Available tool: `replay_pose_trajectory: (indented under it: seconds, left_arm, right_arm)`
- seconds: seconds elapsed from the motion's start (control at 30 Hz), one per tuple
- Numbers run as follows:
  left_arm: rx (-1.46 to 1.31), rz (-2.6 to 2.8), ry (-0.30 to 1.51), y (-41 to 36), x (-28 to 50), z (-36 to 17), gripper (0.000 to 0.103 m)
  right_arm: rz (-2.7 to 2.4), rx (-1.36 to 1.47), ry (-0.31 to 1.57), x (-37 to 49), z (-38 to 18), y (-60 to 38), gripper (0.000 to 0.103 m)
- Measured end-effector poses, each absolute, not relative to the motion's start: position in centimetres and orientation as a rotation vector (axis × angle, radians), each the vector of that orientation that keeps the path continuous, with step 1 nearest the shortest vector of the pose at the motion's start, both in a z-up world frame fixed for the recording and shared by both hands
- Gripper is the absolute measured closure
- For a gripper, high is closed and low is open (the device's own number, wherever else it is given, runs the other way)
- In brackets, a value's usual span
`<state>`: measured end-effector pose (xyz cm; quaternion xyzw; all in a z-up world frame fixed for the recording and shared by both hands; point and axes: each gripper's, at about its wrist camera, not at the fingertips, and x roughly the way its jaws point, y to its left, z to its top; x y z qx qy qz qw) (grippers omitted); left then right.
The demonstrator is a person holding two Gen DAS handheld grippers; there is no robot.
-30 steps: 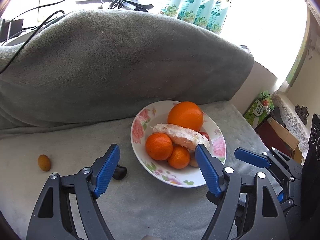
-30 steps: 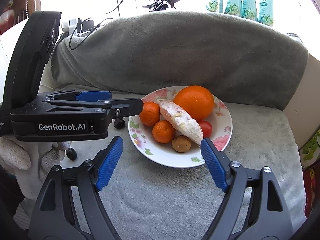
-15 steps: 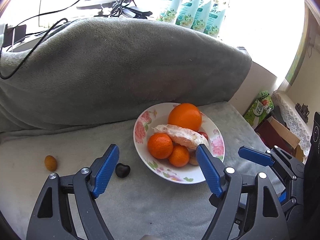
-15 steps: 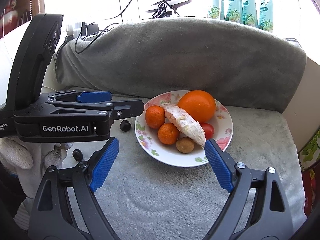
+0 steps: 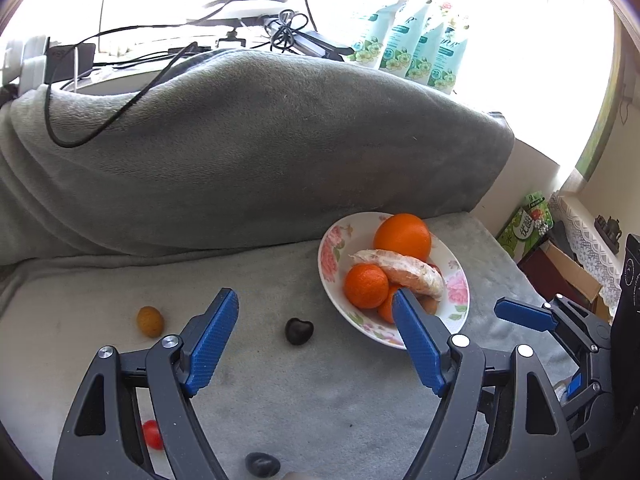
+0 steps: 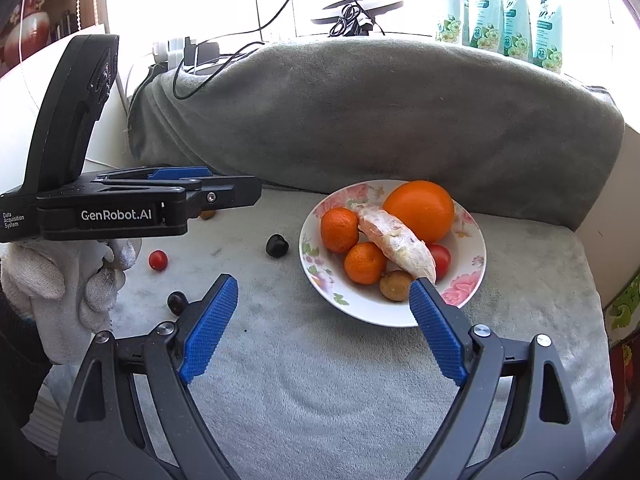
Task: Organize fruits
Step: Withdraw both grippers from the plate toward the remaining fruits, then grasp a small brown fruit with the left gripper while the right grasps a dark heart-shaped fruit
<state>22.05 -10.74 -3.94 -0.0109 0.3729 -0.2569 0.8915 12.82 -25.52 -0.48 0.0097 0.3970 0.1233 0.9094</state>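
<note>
Floral plate (image 6: 472,280) on grey blanket (image 6: 320,380): one orange (image 6: 418,210), two mandarins (image 6: 339,229), one peeled segment (image 6: 396,242). Loose beside plate: two dark fruits (image 6: 277,245), one cherry tomato (image 6: 158,260). Left hand-held gripper (image 5: 316,340) and right hand-held gripper (image 6: 324,328) both released, holding nothing.

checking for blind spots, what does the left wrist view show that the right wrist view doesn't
Only the left wrist view: the right gripper from the side, and a green box beyond the cushion. Only the right wrist view: the red tomato and brown fruit in the plate, and the gloved left hand. Both: big orange, dark heart-shaped fruit, loose cherry tomato.
</note>
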Motion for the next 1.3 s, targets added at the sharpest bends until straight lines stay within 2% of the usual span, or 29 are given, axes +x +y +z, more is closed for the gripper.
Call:
replay_pose_trajectory:
  seconds: [0.83, 1.17, 1.3]
  left_arm:
    - [-0.066, -0.405, 0.815, -1.7, 23.6, -6.5, 0.025]
    - [-0.07, -0.409, 0.862, -1.1, 24.9, -8.6, 0.048]
    - [-0.079, -0.414, 0.88, -0.9, 25.4, -9.3, 0.053]
  right_arm:
    - [0.445, 0.0, 0.855, 13.2, -1.7, -18.9, 0.013]
    - [0.498, -0.014, 0.897, 13.5, -3.5, -16.1, 0.014]
    - [0.523, -0.023, 0.925, 13.8, -4.3, -14.9, 0.025]
